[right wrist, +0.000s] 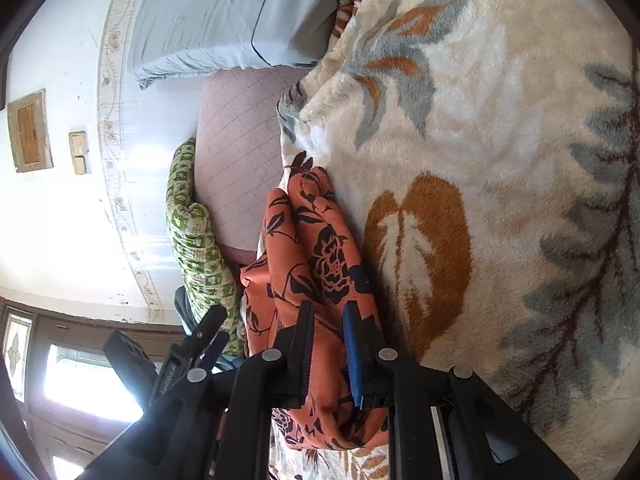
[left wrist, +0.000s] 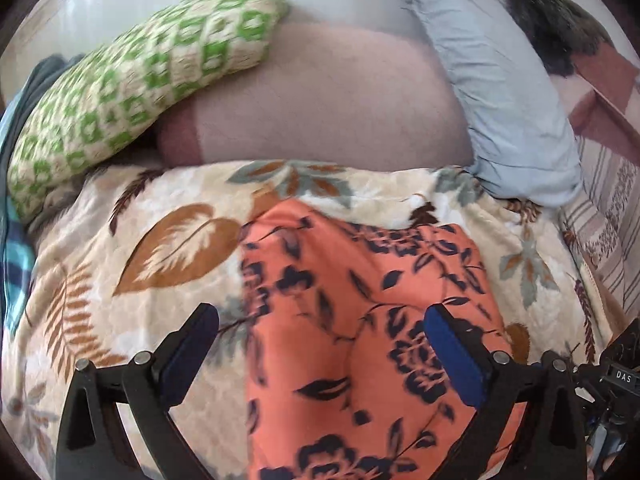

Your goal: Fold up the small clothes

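Note:
An orange garment with dark flowers [left wrist: 360, 340] lies on a cream leaf-patterned blanket [left wrist: 160, 280]. My left gripper [left wrist: 322, 318] hovers over the garment's left part, open wide, with nothing pinched between its fingers. In the right wrist view the garment [right wrist: 308, 240] is gathered into a long raised fold. My right gripper [right wrist: 329, 314] is shut on the near end of that fold, and cloth fills the narrow gap between its pads. The left gripper's finger [right wrist: 208, 326] shows just to the left of it.
A green-and-cream patterned pillow [left wrist: 132, 92] and a light blue pillow [left wrist: 500, 92] lie at the head of the bed on a pinkish sheet [left wrist: 340, 100]. A white wall [right wrist: 60, 220] and a window [right wrist: 80, 380] stand beyond.

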